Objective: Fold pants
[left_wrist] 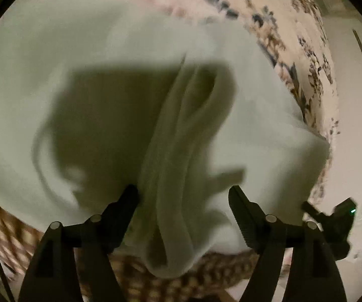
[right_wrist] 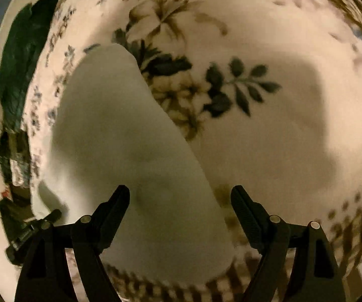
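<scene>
The pale mint-white pants (left_wrist: 105, 115) lie spread on a floral bedspread (left_wrist: 276, 35). In the left wrist view a bunched ridge of the fabric (left_wrist: 173, 176) runs up between the fingers of my left gripper (left_wrist: 183, 191), which is open and just above the cloth. In the right wrist view one pant leg (right_wrist: 120, 136) stretches away from the near edge, and my right gripper (right_wrist: 181, 192) is open over its near end. Neither gripper holds fabric. The other gripper shows at the edge of each view (left_wrist: 331, 216) (right_wrist: 30, 229).
The floral bedspread (right_wrist: 256, 100) covers the surface, with a checked border along the near edge (right_wrist: 344, 229). A dark green cloth (right_wrist: 22, 58) lies at the far left of the right wrist view. A pale floor and wall (left_wrist: 352, 125) lie beyond the bed edge.
</scene>
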`<move>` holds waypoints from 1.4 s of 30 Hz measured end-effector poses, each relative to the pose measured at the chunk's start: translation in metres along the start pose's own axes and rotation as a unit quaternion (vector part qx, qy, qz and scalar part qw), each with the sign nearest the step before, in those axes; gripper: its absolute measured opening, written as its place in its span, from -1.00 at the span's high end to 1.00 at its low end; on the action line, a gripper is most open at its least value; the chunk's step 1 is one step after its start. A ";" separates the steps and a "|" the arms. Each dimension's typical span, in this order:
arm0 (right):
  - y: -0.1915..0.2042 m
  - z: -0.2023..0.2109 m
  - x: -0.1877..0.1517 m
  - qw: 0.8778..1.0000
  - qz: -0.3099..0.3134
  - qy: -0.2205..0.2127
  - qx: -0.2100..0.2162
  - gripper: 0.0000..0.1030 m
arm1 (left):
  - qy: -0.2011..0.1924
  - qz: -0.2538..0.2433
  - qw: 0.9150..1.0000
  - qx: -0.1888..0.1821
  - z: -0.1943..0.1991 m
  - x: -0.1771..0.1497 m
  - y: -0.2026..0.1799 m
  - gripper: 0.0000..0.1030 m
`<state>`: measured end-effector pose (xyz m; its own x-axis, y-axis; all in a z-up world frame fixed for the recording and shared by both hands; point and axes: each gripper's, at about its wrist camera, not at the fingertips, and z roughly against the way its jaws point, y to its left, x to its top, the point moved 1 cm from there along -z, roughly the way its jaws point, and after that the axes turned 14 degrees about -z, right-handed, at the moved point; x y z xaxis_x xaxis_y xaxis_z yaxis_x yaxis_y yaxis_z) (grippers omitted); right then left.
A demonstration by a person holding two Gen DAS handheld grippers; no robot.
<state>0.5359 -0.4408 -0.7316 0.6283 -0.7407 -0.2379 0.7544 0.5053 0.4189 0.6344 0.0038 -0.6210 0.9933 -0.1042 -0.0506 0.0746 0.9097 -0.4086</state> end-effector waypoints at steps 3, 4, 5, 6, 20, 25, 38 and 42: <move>-0.019 -0.005 -0.012 0.999 -0.015 0.030 0.004 -0.65 | -0.018 -0.025 0.999 0.029 -0.004 -0.012 -0.012 0.43; -0.023 -0.008 -0.014 0.999 -0.018 0.034 0.004 -0.65 | -0.026 -0.027 0.999 0.024 0.000 -0.017 -0.015 0.49; -0.030 -0.011 -0.015 0.999 -0.027 0.039 0.011 -0.65 | -0.030 -0.024 0.999 0.023 0.006 -0.021 -0.016 0.51; -0.031 -0.015 -0.016 0.998 -0.033 0.039 0.020 -0.65 | -0.035 -0.028 0.999 0.024 0.013 -0.025 -0.020 0.52; -0.009 -0.006 -0.007 0.999 0.015 0.033 -0.034 -0.58 | -0.022 0.012 0.999 0.041 0.039 -0.030 0.012 0.03; 0.014 0.020 -0.005 0.999 0.045 0.001 -0.027 -0.58 | -0.049 0.007 0.998 0.032 0.044 -0.034 -0.007 -0.18; 0.024 0.003 -0.005 0.991 0.073 0.019 -0.109 -0.58 | -0.074 -0.011 0.995 0.066 0.069 -0.016 -0.007 -0.20; 0.043 0.016 0.000 0.994 0.074 0.002 -0.084 -0.58 | -0.083 -0.072 0.992 0.062 0.067 0.028 -0.019 -0.27</move>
<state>0.5656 -0.4257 -0.6998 0.7353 -0.6512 -0.1878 0.6744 0.6757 0.2978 0.6670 0.0106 -0.5539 0.9717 -0.1787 0.1542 0.2169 0.9338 -0.2847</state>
